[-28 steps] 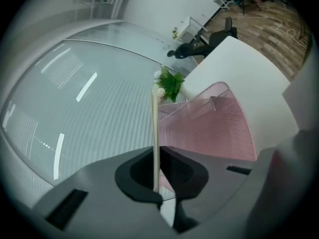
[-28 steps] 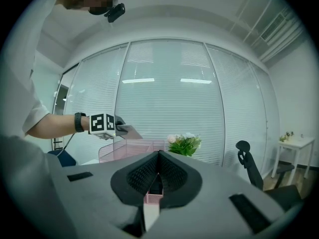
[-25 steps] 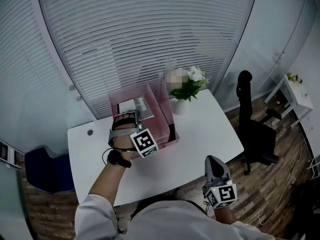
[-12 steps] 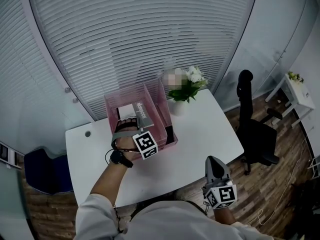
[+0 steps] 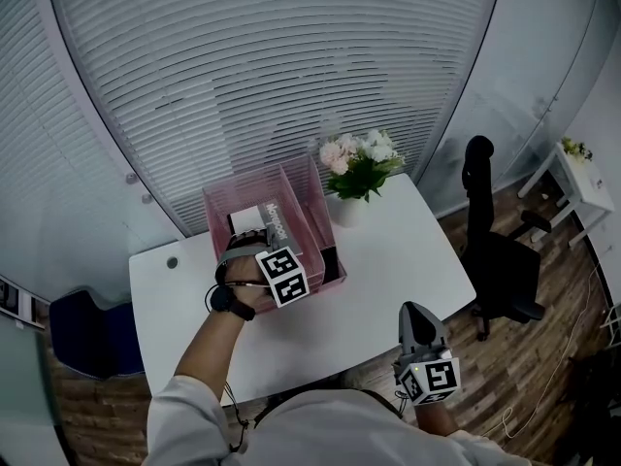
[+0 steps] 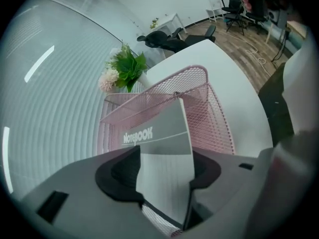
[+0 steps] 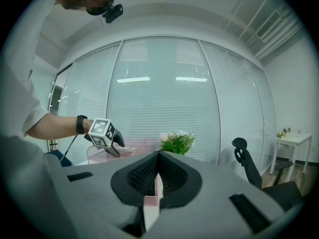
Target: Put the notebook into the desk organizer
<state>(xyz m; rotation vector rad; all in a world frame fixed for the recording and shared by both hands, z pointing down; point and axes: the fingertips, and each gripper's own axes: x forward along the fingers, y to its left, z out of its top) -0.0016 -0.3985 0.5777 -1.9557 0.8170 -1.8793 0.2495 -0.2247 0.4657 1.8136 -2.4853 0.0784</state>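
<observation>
Pink mesh desk organizer (image 5: 312, 214) stands at the rear of the desk, open-topped to take items upright. Notebook (image 6: 159, 133) stands on edge in its left compartment, judged delivered. Left tongs (image 6: 164, 176) have just been opening: jaws apart, with the notebook between them. Right tongs (image 7: 158, 171) idle, jaws together, empty.

Room: slatted blinds (image 5: 272, 66) behind, office chair (image 5: 490, 246) to the right. White desk (image 5: 398, 260) also carries a flower vase (image 5: 347, 207).

— What sits on the white desk (image 5: 398, 260)?
— A pink wire box (image 5: 320, 219) at the back, and a white pot (image 5: 346, 210) of flowers (image 5: 361, 161) right beside it.
— Anything else?
— A little round grey spot (image 5: 172, 261) near the left edge.
</observation>
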